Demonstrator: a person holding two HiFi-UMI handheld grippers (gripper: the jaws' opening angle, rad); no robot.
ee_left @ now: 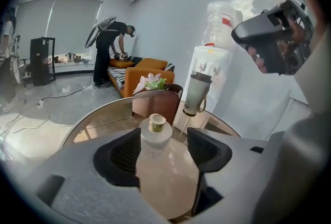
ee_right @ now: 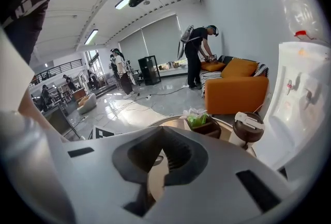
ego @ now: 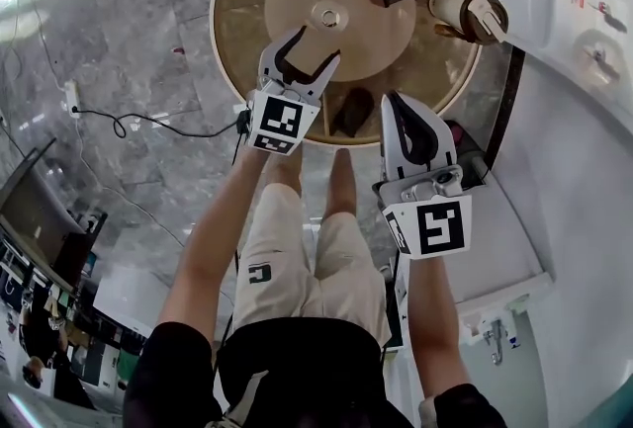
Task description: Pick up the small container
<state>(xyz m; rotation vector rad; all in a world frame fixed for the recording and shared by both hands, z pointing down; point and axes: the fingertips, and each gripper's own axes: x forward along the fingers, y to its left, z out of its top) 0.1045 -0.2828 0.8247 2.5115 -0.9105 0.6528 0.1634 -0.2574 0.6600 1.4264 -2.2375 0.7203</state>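
Approach step, with the grasp not yet made. Left claw [ee_left: 164,141] wide, pads touching nothing. Small container [ee_left: 156,131] upright on the round bench [ee_left: 98,123], just ahead of the tips and in line with the gap. Right claw [ee_right: 163,160] closed tip to tip, empty, off to the right of the left claw and well short of the container. Next move, by judgement: forward a little until the pads flank the body, then a soft closing and a straight lift.
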